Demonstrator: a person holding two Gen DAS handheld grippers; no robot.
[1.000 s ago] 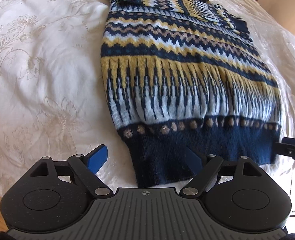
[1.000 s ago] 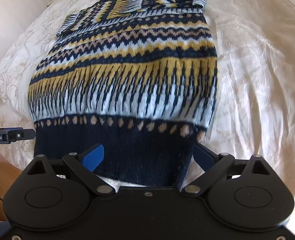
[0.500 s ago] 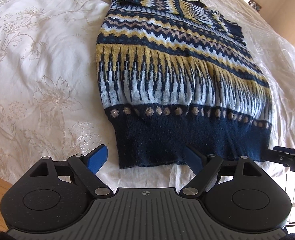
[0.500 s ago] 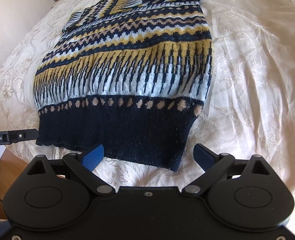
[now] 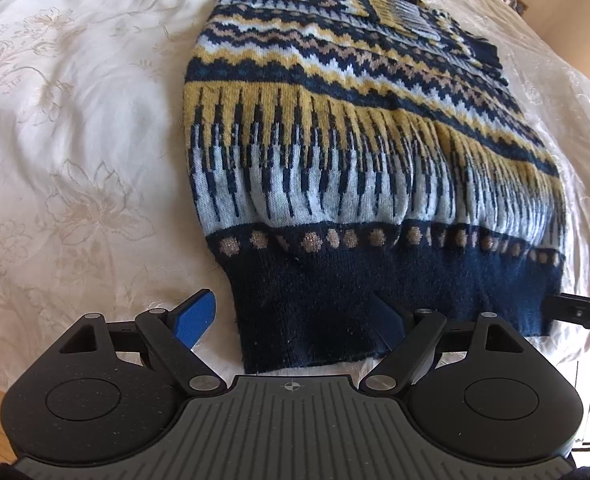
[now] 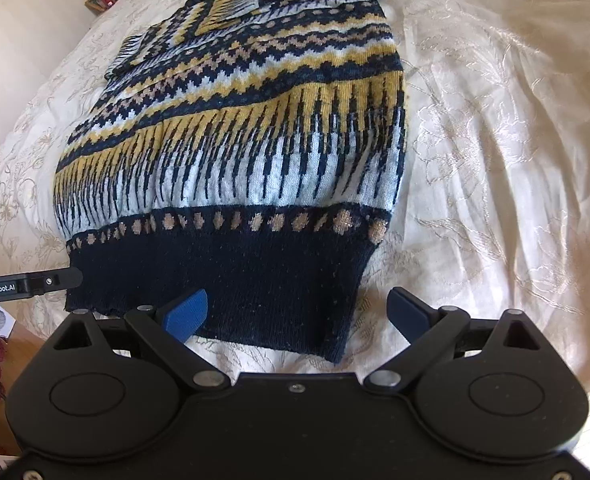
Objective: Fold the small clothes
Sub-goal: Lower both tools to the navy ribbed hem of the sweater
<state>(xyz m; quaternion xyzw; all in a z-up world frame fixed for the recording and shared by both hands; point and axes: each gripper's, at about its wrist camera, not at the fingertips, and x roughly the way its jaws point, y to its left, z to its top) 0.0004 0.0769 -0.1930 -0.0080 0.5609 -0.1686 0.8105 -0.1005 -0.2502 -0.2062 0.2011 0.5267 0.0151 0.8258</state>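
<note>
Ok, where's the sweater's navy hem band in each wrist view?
Left wrist: navy hem band runs bottom center to right, over the left gripper.
Right wrist: bottom center to left, above the right gripper.
Shared landmark: the tan dot row above it.

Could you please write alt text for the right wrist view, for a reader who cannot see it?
A patterned knit sweater in navy, yellow and pale blue lies on a cream bedspread, sleeves folded in. The right gripper, jaws open, straddles a corner of its navy hem.
</note>
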